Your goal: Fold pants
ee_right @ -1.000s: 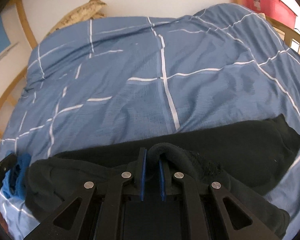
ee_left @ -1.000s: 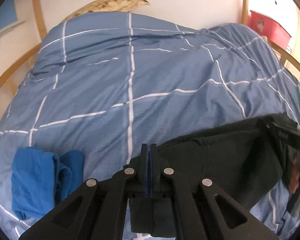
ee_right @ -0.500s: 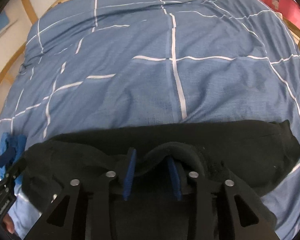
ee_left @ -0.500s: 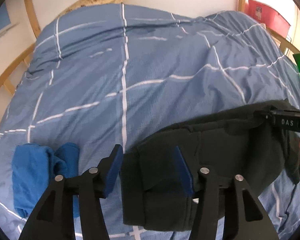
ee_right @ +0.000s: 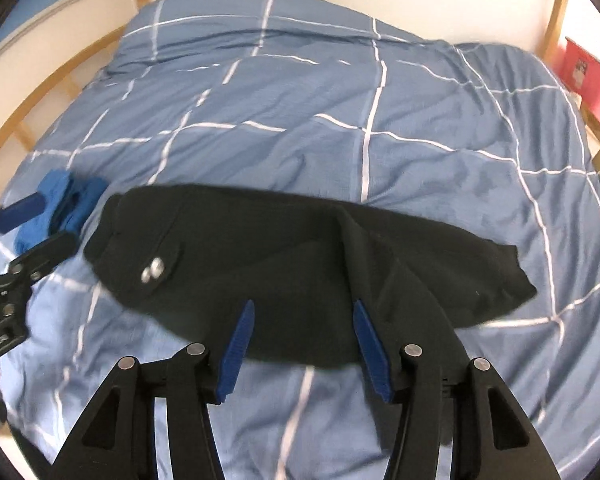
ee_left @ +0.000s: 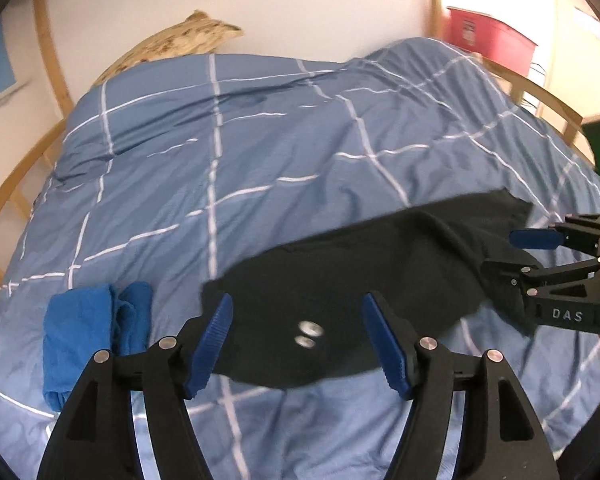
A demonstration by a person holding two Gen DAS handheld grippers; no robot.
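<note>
The black pants [ee_left: 360,276] lie folded in a long strip across the blue checked duvet [ee_left: 260,152]; they also show in the right wrist view [ee_right: 284,264], with two metal snaps [ee_right: 152,271] near their left end. My left gripper [ee_left: 300,340] is open and empty, just above the pants' near edge. My right gripper [ee_right: 304,344] is open and empty, over the near edge at the pants' middle. The right gripper also shows at the right in the left wrist view [ee_left: 540,256].
A folded blue garment [ee_left: 88,332] lies on the duvet left of the pants. A wooden bed frame [ee_left: 48,60] curves round the bed. A patterned pillow [ee_left: 180,40] lies at the far wall. A red box [ee_left: 488,36] stands at the far right.
Both grippers have opened, let go of the pants and pulled back and up. The pants now lie flat on the duvet.
</note>
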